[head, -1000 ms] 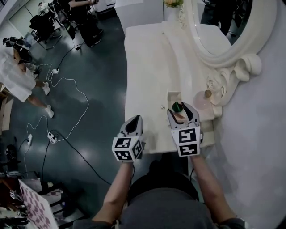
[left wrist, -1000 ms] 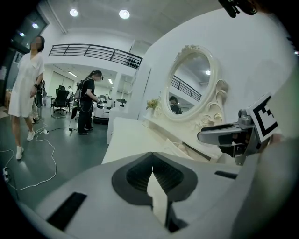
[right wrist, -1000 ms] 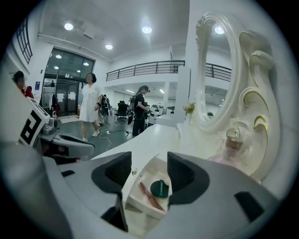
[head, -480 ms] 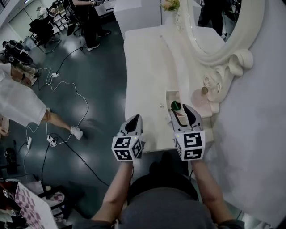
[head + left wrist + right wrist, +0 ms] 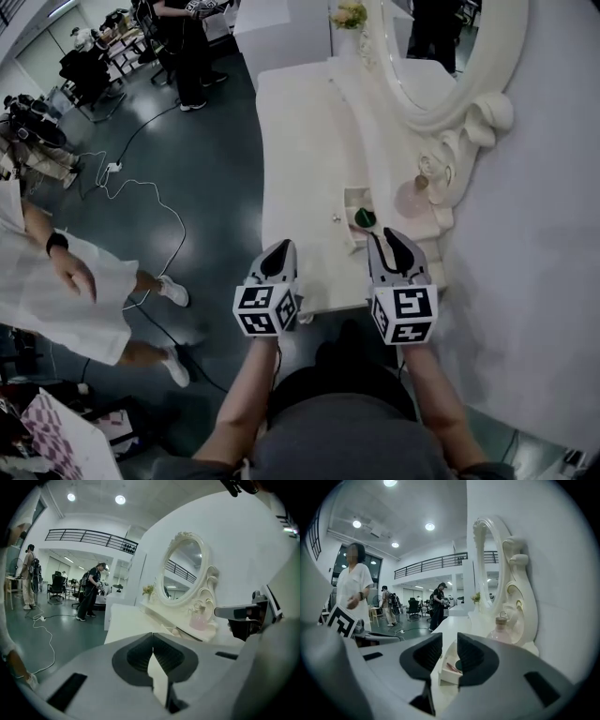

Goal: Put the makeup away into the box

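A person at a white dressing-table worktop holds two grippers level just short of a small open white box that sits on the worktop. A round green makeup piece lies inside the box. From the right gripper view a thin pink item shows in the box beside it.

The right gripper hangs on the person's side of the box and points at it. Its jaws have just been closing and now stand a narrow gap apart with nothing between them; the box shows through that gap.

The left gripper hovers near the worktop's front edge, to the floor side of the box, with its jaws pressed together and empty.

A pink glass perfume bottle stands just beyond the box, at the foot of the carved oval mirror. Farther past the box, a small bunch of flowers sits at the worktop's far end.
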`<action>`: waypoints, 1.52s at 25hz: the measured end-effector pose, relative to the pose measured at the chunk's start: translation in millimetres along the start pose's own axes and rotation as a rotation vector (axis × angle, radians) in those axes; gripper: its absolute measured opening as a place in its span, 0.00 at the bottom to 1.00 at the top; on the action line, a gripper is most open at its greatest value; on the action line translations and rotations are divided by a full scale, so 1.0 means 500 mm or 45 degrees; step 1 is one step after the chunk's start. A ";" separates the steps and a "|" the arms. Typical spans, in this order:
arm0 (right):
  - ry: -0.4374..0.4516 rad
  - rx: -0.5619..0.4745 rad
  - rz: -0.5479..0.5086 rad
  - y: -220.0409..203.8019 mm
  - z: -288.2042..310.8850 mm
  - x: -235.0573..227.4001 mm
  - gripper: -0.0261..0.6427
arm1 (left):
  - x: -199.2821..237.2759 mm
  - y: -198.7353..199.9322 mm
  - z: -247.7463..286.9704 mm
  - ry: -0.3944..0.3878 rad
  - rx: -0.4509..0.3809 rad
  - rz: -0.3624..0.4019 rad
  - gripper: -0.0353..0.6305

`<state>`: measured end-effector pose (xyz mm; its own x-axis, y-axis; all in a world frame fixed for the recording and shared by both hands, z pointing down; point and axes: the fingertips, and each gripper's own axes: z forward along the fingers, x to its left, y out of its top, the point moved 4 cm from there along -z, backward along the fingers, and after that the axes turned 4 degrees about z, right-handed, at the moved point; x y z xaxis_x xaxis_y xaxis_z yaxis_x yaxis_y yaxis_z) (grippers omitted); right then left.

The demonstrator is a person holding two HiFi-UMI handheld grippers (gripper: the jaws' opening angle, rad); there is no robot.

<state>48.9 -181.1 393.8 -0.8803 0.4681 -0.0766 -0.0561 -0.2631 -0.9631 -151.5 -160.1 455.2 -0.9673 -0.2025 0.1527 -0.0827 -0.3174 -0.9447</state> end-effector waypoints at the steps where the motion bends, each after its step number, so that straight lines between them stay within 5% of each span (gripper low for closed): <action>1: -0.005 -0.007 0.007 0.000 -0.006 0.000 0.19 | 0.000 0.000 -0.002 -0.001 -0.001 0.001 0.06; 19: -0.068 -0.014 0.107 -0.040 -0.067 -0.012 0.05 | 0.009 0.003 -0.033 0.014 -0.024 0.011 0.06; 38: -0.032 0.052 0.143 -0.080 -0.077 -0.039 0.04 | 0.000 -0.003 -0.041 0.023 -0.023 0.011 0.06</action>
<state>86.6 -147.3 423.8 -0.8937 0.4125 -0.1764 0.0249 -0.3469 -0.9376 -156.5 -140.5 450.6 -0.9721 -0.1887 0.1393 -0.0783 -0.2987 -0.9511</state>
